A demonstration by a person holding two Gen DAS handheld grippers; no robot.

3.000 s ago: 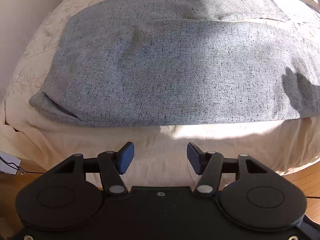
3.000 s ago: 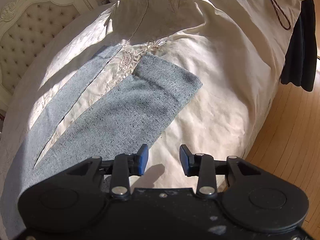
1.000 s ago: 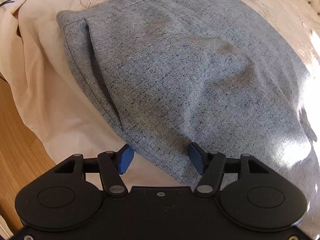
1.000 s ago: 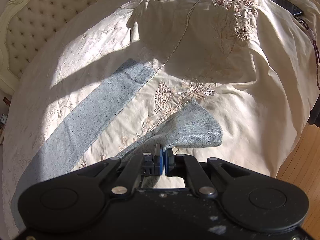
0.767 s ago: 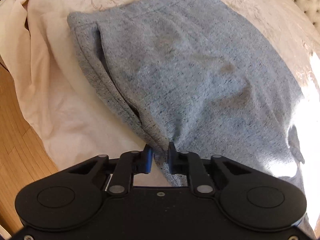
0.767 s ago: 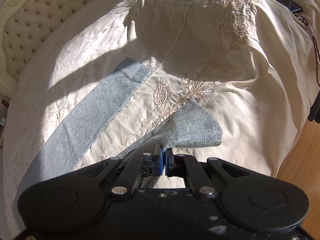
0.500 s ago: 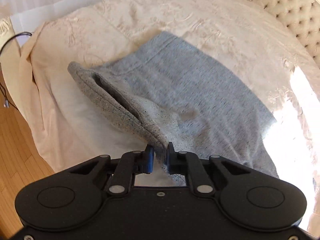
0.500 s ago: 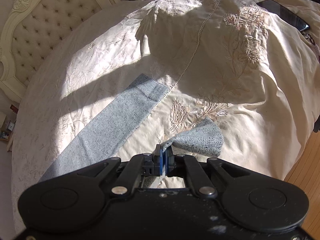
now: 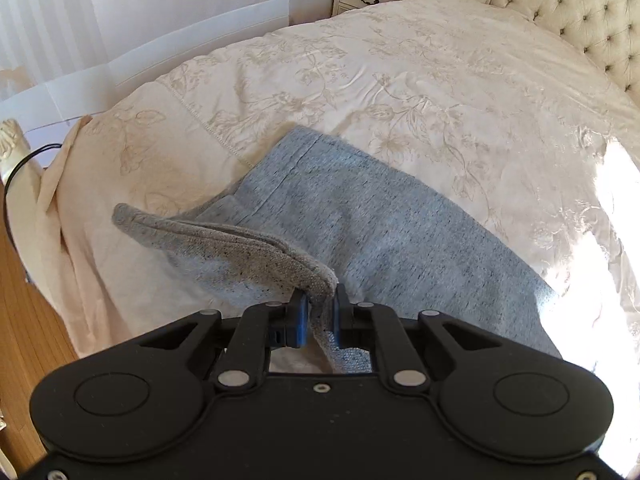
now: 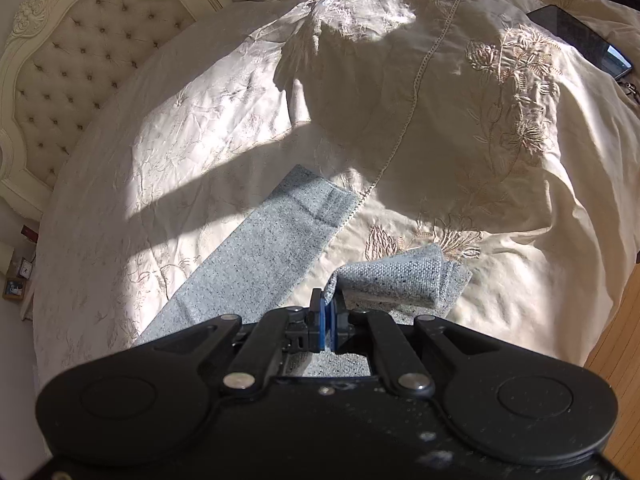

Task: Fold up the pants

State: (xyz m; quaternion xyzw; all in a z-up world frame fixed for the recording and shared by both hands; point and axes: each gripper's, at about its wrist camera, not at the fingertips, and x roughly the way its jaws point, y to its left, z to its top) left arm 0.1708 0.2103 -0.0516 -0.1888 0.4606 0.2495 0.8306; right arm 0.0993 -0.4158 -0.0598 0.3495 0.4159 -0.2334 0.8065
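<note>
- Well, the pants [image 9: 384, 220] are a speckled grey knit, spread across a cream bedspread [image 9: 400, 80] stitched with flowers; part lies in shade, part in hard sunlight.
- At the waist end, the thick band is lifted off the bed and curls leftward in a ridge, its fuzzy inner face showing.
- The left gripper [image 9: 320, 312] has just finished closing on that band, and its blue pads are clamped on the cloth, which runs up from between them.
- At the leg end, one leg lies flat and straight on the bedspread, its hem towards the middle of the bed.
- The other leg's hem [image 10: 400, 280] is raised and folded over itself, right in front of the right gripper [image 10: 328, 312].
- The right gripper's pads are pressed together on a corner of that hem.
- A tufted headboard [image 10: 68, 60] stands behind the bed, and a dark flat phone-like thing [image 10: 580, 40] lies at the far right edge of the bedspread.
</note>
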